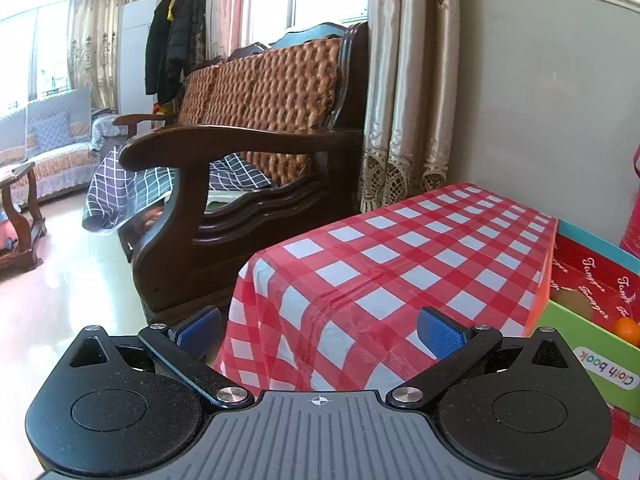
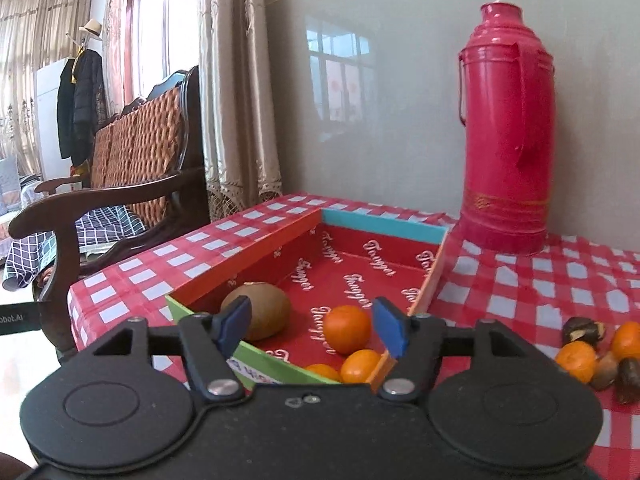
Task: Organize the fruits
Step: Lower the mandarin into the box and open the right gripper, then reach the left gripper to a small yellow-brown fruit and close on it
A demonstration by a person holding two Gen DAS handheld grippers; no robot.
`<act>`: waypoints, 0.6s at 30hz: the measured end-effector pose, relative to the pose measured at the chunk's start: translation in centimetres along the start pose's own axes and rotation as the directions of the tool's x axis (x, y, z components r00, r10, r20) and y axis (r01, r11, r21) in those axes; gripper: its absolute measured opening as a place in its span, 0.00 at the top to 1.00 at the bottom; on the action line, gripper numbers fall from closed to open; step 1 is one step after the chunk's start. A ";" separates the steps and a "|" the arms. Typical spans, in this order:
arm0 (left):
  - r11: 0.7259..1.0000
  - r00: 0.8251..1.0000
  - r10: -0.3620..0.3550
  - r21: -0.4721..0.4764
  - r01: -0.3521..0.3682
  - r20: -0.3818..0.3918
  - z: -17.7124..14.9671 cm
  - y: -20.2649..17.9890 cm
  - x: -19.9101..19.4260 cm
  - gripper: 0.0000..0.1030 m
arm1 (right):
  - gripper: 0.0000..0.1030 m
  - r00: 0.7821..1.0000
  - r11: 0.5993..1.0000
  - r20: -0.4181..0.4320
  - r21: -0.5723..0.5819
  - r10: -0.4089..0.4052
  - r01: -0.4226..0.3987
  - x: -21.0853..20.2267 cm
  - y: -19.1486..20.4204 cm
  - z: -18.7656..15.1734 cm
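Box (image 2: pixel 360 264), open-topped, red printed lining, on the red-checked surface (image 2: pixel 540 280). Contents: 1 kiwi (image 2: pixel 262 314) at the near left corner, 1 tangerine (image 2: pixel 347 328) mid-floor, 2 smaller orange fruits (image 2: pixel 360 365) against the near wall. Right claw (image 2: pixel 310 330) hangs over the near edge, jaws well apart, nothing between its blue pads. Loose on the surface right of the box: 2 tangerines (image 2: pixel 576 360) mixed with dark chestnuts (image 2: pixel 582 330). Red thermos (image 2: pixel 506 132) stands behind, near the wall. Left claw (image 1: pixel 318 334) is wide open and empty over bare cloth, left of the box. Wooden armchair (image 1: pixel 256 128) beside the surface.
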State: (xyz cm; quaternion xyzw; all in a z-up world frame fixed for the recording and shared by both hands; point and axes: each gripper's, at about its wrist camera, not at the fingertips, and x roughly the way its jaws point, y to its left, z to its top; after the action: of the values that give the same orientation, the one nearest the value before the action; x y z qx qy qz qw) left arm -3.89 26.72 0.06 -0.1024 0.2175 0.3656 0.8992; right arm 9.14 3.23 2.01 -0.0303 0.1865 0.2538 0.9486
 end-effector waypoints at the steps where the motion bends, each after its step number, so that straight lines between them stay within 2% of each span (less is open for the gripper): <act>1: 1.000 1.000 -0.002 0.003 0.002 0.000 0.0 -0.2 -0.1 0.00 | 0.29 1.000 1.000 0.009 -0.002 -0.013 0.013 -0.3 -0.2 0.0; 5: 1.000 1.000 -0.012 0.024 0.012 0.001 0.0 -1.0 -0.4 0.00 | 0.27 0.998 0.998 0.018 -0.014 -0.066 0.066 -1.4 -1.4 -0.1; 7: 0.999 1.000 -0.015 0.036 0.015 0.003 -0.1 -1.5 -0.7 0.00 | 0.23 0.995 0.995 0.018 -0.013 -0.096 0.096 -1.9 -2.0 -0.3; 12: 0.997 0.999 -0.034 0.067 0.033 0.006 -0.2 -2.8 -1.4 0.00 | 0.22 0.984 0.984 0.024 -0.011 -0.176 0.176 -3.1 -4.1 -1.1; 18: 0.991 0.996 -0.084 0.108 0.082 0.017 -0.4 -5.2 -2.7 0.00 | 0.21 0.965 0.965 0.059 0.070 -0.255 0.251 -5.1 -7.7 -2.7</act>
State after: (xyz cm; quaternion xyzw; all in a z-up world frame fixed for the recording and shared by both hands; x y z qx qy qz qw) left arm -2.10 21.23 1.06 -0.0593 0.2227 0.3167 0.9201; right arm 7.97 -6.28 1.10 -0.0159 0.1565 0.1254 0.9796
